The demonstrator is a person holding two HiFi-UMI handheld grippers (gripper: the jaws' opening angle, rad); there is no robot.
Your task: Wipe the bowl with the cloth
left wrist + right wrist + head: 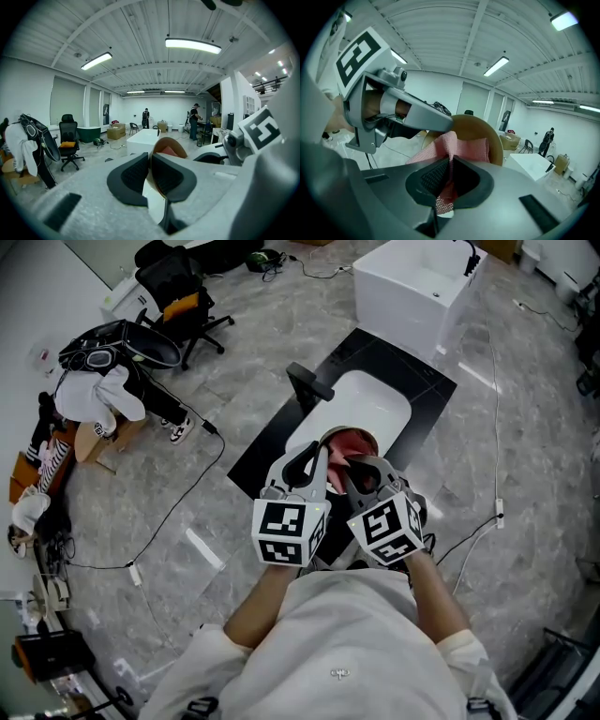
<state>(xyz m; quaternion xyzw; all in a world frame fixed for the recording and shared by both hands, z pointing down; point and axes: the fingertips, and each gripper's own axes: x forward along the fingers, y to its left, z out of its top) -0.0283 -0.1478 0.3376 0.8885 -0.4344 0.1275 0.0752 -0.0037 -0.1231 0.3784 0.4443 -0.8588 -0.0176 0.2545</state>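
I hold a tan bowl (360, 434) tilted up over a white basin (375, 404). The left gripper (316, 457) is shut on the bowl's rim; in the left gripper view its pads (135, 174) clamp the thin wall of the bowl (176, 143). A pink cloth (341, 448) lies inside the bowl. The right gripper (360, 472) is shut on that cloth. In the right gripper view a fold of the cloth (461, 147) runs between the jaws (449, 176) and presses against the inside of the bowl (490, 131). The left gripper (389, 105) shows there at upper left.
The basin sits in a black counter (267, 454) with a black faucet (309, 384) at its left. A white tub (417, 287) stands beyond it. An office chair (183, 301), piled clothes (98, 395) and cables (178, 507) lie on the floor to the left.
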